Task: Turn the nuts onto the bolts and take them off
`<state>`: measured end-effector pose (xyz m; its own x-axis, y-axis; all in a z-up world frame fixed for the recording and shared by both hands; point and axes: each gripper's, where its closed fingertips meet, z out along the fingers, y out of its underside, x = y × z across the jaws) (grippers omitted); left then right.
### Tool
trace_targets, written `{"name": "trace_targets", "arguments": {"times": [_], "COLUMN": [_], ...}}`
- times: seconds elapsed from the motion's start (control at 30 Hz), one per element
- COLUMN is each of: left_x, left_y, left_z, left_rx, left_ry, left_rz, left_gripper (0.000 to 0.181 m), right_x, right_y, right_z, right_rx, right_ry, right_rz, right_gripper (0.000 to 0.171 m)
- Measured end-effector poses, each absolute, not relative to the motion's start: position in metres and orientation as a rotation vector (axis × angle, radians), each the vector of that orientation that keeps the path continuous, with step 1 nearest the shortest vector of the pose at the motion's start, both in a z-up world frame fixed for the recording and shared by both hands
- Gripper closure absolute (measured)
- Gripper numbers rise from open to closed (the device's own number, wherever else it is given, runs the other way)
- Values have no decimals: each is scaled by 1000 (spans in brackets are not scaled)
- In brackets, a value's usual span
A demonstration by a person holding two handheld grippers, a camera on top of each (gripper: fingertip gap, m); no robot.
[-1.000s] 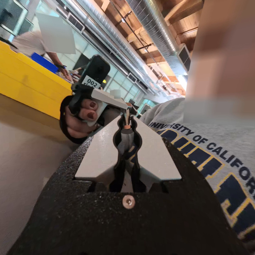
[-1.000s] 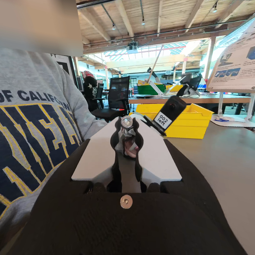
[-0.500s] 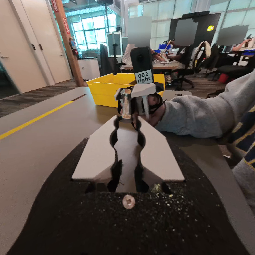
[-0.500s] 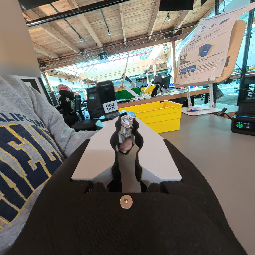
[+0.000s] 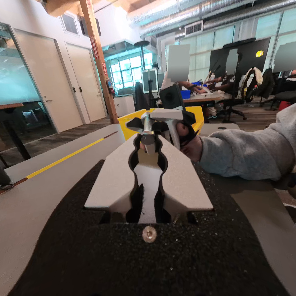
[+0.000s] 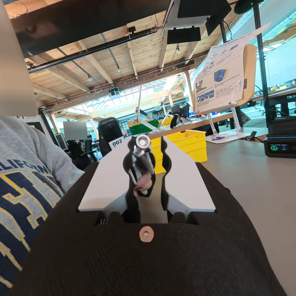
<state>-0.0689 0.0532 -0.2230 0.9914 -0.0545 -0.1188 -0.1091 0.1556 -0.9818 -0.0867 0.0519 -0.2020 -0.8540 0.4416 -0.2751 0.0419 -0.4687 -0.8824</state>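
A silver threaded bolt [image 5: 146, 126] is held in the air over the grey table [image 5: 48, 184]. My left gripper [image 5: 147, 137] is shut on its lower end, where a hex piece [image 5: 147, 140] sits between the fingertips. The bolt's upper end reaches between the fingers of my right gripper [image 5: 144, 119], seen ahead. In the right wrist view my right gripper [image 6: 148, 138] is open. The bolt's round end [image 6: 142, 142] lies against its left finger [image 6: 108, 176], with a gap to the right finger. The left gripper [image 6: 141, 161] shows beyond, gripping the bolt from below.
A yellow bin [image 5: 197, 115] stands on the table behind the grippers; it also shows in the right wrist view [image 6: 189, 144]. A paper on a wooden stand [image 6: 224, 80] and a black device with a lit screen [image 6: 280, 147] are at the right. The person's grey sleeve [image 5: 240, 153] crosses the right. Left and right tips are no more than a few centimetres apart.
My right gripper has opened off the bolt, which it gripped half a second ago. The left gripper keeps hold of the bolt, which now tilts and sits against the right gripper's left finger.
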Motion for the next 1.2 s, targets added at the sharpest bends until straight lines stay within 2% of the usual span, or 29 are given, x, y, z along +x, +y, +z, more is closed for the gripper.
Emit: {"name": "trace_targets", "arguments": {"times": [0.13,0.27,0.33,0.5,0.6,0.67,0.73,0.83,0.93,1.0,1.03,1.07,1.1,1.13,1.2], "left_x": [-75,-71,-68,-63,-77,-89,-98,-107,-100,-94,-92,-90,-88,-86,-82], "left_y": [47,50,49,33,26,29,31,34,39,43,43,43,42,41,38], "left_z": [-217,-220,-220,-214,-212,-217,-220,-223,-222,-223,-222,-221,-218,-215,-206], "left_rx": [-1370,-1386,-1389,-1409,-1415,-1452,-1452,-1428,-1426,-1434,-1430,-1420,-1406,-1385,-1330], "left_ry": [103,128,143,96,72,51,20,-43,-12,17,25,33,38,44,62], "left_rz": [13,2,-49,-542,-426,-249,-106,25,58,77,89,102,117,138,176], "left_gripper": [165,165,165,164,164,164,164,164,164,164,164,164,164,164,165], "right_x": [-86,-79,-76,-61,-54,-51,-45,4,42,43,44,46,45,35,-3], "right_y": [56,48,47,59,80,115,186,301,352,365,369,369,361,346,277], "right_z": [-199,-199,-199,-189,-161,-149,-154,-213,-276,-301,-308,-309,-302,-283,-233], "right_rx": [-722,-699,-659,-461,-550,-722,-975,-1459,-1778,-1872,-1931,-1979,-1980,-1914,-1645], "right_ry": [-1432,-1481,-1518,-1643,-1573,-1529,-1476,-1581,-1768,-1822,-1800,-1759,-1710,-1639,-1551], "right_rz": [2463,2557,2557,2256,2055,1752,1262,508,199,196,193,180,210,303,740], "right_gripper": [141,155,156,156,156,155,155,155,155,155,147,126,117,115,115]}}
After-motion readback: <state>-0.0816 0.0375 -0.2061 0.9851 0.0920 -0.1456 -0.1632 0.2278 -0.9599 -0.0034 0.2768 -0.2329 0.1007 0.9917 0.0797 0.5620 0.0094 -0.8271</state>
